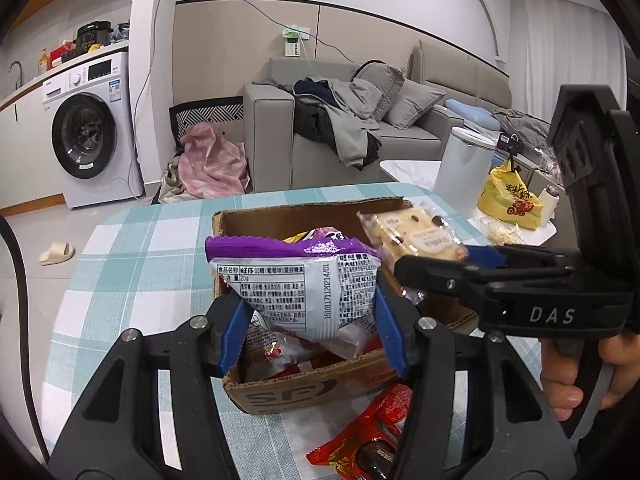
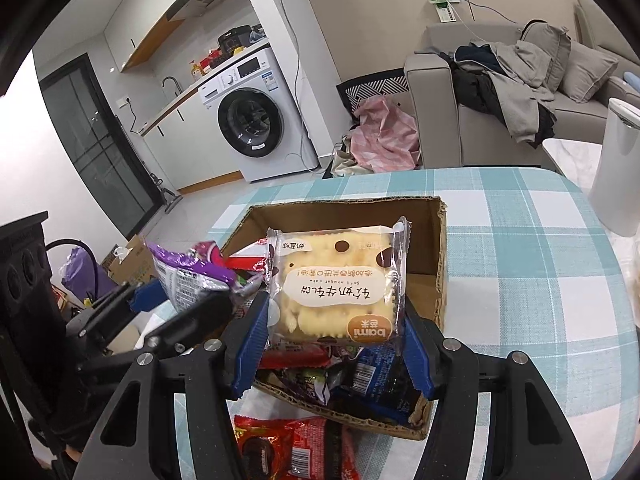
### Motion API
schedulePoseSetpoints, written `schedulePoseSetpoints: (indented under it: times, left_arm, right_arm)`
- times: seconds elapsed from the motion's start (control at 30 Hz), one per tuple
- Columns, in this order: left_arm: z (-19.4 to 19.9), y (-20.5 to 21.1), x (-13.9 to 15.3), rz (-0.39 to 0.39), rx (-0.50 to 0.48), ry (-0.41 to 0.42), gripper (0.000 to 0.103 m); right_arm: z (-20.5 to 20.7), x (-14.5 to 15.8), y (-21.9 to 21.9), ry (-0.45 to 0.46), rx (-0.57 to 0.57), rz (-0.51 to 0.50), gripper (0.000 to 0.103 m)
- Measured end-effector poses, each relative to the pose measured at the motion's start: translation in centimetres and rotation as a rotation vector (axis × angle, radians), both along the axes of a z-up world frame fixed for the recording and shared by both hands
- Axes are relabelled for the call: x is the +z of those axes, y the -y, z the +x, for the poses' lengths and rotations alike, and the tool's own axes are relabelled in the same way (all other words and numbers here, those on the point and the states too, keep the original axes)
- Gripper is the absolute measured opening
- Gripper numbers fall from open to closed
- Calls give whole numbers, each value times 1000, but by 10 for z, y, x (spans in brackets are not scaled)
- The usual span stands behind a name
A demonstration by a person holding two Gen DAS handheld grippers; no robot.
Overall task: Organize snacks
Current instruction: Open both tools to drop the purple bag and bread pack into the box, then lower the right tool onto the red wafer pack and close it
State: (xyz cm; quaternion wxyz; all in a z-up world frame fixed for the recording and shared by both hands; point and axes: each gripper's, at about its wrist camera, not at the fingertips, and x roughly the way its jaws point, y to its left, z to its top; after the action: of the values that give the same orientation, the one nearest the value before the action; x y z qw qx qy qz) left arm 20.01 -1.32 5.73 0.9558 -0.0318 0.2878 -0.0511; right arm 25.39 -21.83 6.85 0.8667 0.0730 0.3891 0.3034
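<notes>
A purple bag [image 1: 294,280] of candy hung over the box [image 1: 320,384], pinched between the two blue fingers [image 1: 236,328] of the left gripper [image 1: 312,330]. The fingers were closed part way, one on each side of the bag. Its purple top pointed away from the camera, and its white back with small print faced it.

Beside it, the right gripper [image 2: 334,346] held a clear pack of yellow biscuits [image 2: 338,284]. Its blue fingers [image 2: 252,344] squeezed the pack from both sides. The pack stood up over the box too, with the print upside down in the right wrist view. In the left wrist view the same pack showed to the right of the purple bag.

The box was brown cardboard and open at the top. It sat on the tabletop [image 2: 532,248], which had a blue and white check cloth. More snacks lay inside the box, near its front. A red snack pack [image 2: 296,448] lay on the cloth just in front of the box.

Behind the tabletop were a washer [image 2: 256,120], a grey sofa [image 1: 360,136] with clothes on it, and a white bin [image 1: 460,164].
</notes>
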Motion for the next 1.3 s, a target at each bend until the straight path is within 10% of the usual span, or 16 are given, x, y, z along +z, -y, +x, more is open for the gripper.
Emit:
schedulePoseSetpoints:
  times: [0.33, 0.8, 1.3]
  left_arm:
    - [2, -10, -3, -26, 2, -37, 57]
    - [-46, -15, 16, -16, -1, 9, 102]
    - [-105, -29, 2, -28, 58, -21, 102]
  right_arm:
    - [-8, 9, 17, 58, -22, 39, 72]
    - [-37, 8, 33, 34, 24, 44, 102]
    - [-80, -12, 35, 23, 42, -45, 103]
